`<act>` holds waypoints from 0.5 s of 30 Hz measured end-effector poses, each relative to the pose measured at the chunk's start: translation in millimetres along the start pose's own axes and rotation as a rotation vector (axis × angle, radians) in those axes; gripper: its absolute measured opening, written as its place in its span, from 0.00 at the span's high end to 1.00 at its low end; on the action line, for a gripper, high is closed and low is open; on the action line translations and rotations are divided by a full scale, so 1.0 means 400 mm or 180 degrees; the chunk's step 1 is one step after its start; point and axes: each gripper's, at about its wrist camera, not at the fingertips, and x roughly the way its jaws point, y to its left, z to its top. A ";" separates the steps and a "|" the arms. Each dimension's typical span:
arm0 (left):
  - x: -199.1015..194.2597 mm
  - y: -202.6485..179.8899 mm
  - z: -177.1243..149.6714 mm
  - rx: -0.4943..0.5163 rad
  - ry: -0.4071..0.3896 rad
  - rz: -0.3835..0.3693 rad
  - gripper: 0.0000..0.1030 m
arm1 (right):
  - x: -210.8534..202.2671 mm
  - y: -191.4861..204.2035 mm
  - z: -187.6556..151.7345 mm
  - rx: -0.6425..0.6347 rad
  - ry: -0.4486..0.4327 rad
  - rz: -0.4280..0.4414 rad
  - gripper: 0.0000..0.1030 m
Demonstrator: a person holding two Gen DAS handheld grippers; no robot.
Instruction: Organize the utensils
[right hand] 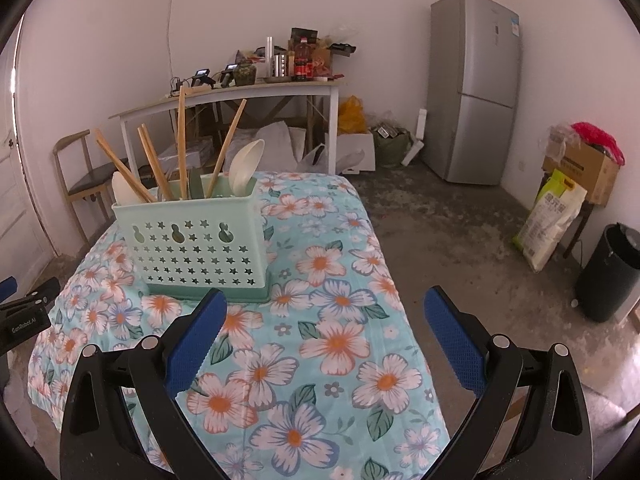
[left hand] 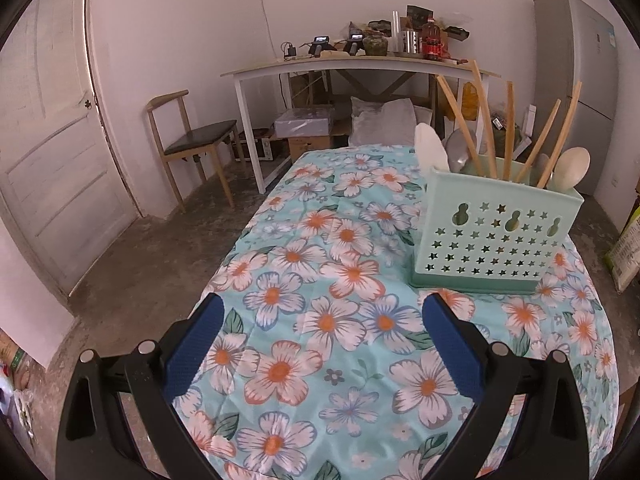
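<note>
Both grippers were hanging back over the near end of the table, fingers spread wide with nothing in them: the left gripper (left hand: 322, 334) and the right gripper (right hand: 324, 330). The green holder (right hand: 192, 240) stood upright on the flowery tablecloth (right hand: 340, 340), already stuffed with chopsticks (right hand: 182, 140) and pale spoons (right hand: 244, 168). Looked pretty much done to me, no loose utensils visible on the cloth.
</note>
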 end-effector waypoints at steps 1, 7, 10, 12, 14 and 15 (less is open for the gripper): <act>-0.001 0.001 0.000 0.0003 0.0000 0.0003 0.06 | 0.000 0.000 0.000 -0.0001 -0.0001 -0.0001 0.08; -0.002 -0.001 0.000 0.0001 0.0001 0.0004 0.06 | -0.001 0.001 0.002 -0.0006 0.0002 0.0002 0.08; -0.002 0.000 -0.001 0.0004 0.0008 0.0002 0.06 | -0.001 0.006 0.004 -0.0024 0.0004 0.0001 0.08; 0.000 -0.001 0.001 0.0005 0.0009 0.0001 0.06 | -0.002 0.009 0.004 -0.0030 0.0004 0.0006 0.08; -0.001 -0.001 0.001 0.0004 0.0009 -0.0003 0.06 | -0.001 0.011 0.004 -0.0037 0.0006 0.0007 0.08; -0.001 -0.001 0.001 0.0004 0.0009 -0.0005 0.06 | -0.001 0.012 0.004 -0.0039 0.0007 0.0009 0.08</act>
